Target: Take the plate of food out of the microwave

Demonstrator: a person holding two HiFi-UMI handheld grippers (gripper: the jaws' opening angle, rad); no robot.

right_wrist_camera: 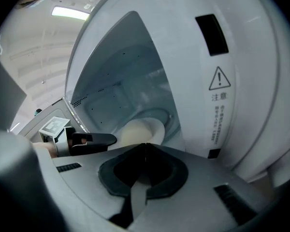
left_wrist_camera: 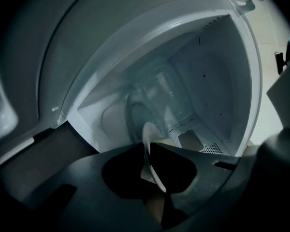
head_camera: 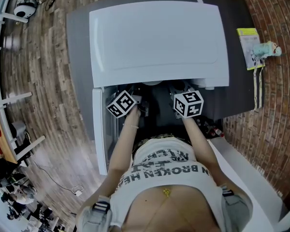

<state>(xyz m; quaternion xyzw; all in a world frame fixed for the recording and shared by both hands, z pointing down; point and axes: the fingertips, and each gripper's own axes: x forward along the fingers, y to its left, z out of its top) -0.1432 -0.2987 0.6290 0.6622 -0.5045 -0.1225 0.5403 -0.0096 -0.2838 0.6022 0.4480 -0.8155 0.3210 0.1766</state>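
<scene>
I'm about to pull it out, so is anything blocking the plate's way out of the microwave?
Nothing visible does. The door is swung wide to the left, and the left gripper and right gripper both clamp the plate by its rim.

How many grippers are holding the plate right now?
2. The left gripper clamps the plate on its left rim inside the microwave; the right gripper clamps the right rim.

Wood-plank floor (head_camera: 48, 91) left, red brick wall (head_camera: 275, 110) right — a dark grey table (head_camera: 77, 47) between
</scene>
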